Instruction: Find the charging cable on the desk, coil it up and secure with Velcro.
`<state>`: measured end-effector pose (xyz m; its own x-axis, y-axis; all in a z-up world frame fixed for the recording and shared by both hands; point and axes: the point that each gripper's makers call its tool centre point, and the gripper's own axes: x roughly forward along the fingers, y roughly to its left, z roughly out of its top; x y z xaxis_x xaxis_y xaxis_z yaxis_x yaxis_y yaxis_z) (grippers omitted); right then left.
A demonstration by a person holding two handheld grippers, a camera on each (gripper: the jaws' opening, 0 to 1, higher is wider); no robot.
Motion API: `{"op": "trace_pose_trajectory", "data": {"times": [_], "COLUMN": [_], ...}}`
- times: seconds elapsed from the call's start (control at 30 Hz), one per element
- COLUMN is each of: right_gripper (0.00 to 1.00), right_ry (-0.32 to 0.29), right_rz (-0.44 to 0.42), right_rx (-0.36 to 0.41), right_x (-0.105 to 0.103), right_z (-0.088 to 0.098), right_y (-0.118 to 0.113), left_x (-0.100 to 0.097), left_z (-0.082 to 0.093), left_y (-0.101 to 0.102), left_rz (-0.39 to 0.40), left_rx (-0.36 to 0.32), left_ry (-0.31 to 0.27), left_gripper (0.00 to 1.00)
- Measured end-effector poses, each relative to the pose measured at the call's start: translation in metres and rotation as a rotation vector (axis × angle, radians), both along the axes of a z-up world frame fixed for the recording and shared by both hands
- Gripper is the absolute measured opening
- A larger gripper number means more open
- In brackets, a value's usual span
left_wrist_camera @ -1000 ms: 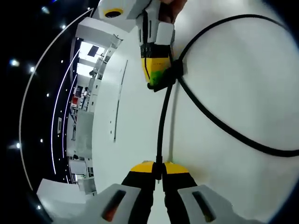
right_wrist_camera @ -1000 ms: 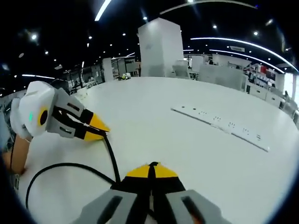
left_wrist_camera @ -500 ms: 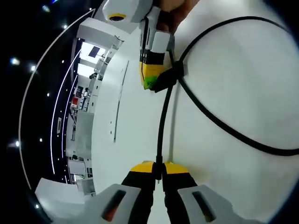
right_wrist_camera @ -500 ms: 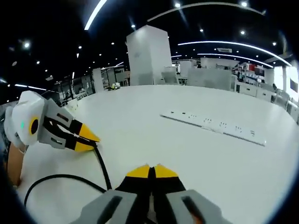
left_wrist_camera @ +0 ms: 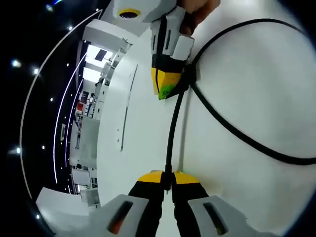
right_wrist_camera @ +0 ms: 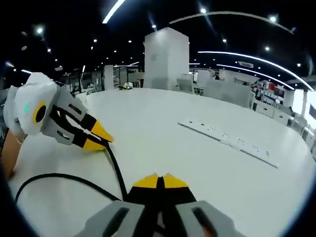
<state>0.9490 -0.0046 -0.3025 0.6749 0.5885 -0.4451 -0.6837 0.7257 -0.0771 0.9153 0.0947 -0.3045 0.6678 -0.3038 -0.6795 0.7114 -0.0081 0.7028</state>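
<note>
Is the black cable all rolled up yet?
Not yet. The black cable makes one wide loose loop on the white desk, pinched by the left gripper and right gripper.

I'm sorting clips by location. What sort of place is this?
Probably a large open-plan office or lab hall: a broad white desk with a recessed socket strip, ceiling strip lights, and more workstations in the background.

cable (left_wrist_camera: 232, 131) ends (both) out of frame

Black charging cable (left_wrist_camera: 170, 133) runs taut from 6 o'clock up to 12, where it crosses itself and loops toward 3 o'clock
</note>
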Motion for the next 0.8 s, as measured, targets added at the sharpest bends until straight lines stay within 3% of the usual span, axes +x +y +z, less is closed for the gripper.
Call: {"op": "trace_pose_trajectory", "data": {"times": [0.07,0.17,0.23,0.33,0.43,0.57,0.7,0.8], "right_gripper": [0.03,0.06,0.08,0.18,0.27,0.36,0.49,0.51], "right_ry": [-0.021,-0.039,-0.06,-0.085,-0.102,-0.109,-0.111,-0.109], "right_rz": [-0.037,-0.028,-0.025,-0.057,-0.078,-0.146,-0.162,-0.186], "right_rx": [0.019,0.061,0.064,0.08,0.099,0.1,0.097,0.107], "right_x": [-0.001,-0.008,-0.01,-0.008,-0.007,-0.003,-0.001,-0.001], "right_z": [0.003,0.012,0.018,0.025,0.032,0.032,0.032,0.033], "right_y": [-0.001,0.0,-0.001,-0.005,-0.009,-0.018,-0.021,-0.025], "left_x": [0.0,0.001,0.005,0.007,0.01,0.009,0.011,0.016], "left_z": [0.0,0.0,0.001,0.01,0.022,0.037,0.052,0.072], "left_y": [0.0,0.002,0.006,0.006,0.006,-0.002,-0.004,-0.009], "left_rz": [-0.004,-0.027,0.008,0.014,0.054,0.03,0.067,0.109], "left_rx": [0.01,0.04,0.048,0.025,-0.042,-0.159,-0.279,-0.451], "left_ry": [-0.005,-0.019,-0.023,-0.052,-0.072,-0.078,-0.084,-0.101], "left_gripper": [0.07,0.07,0.08,0.2,0.3,0.32,0.52,0.62]}}
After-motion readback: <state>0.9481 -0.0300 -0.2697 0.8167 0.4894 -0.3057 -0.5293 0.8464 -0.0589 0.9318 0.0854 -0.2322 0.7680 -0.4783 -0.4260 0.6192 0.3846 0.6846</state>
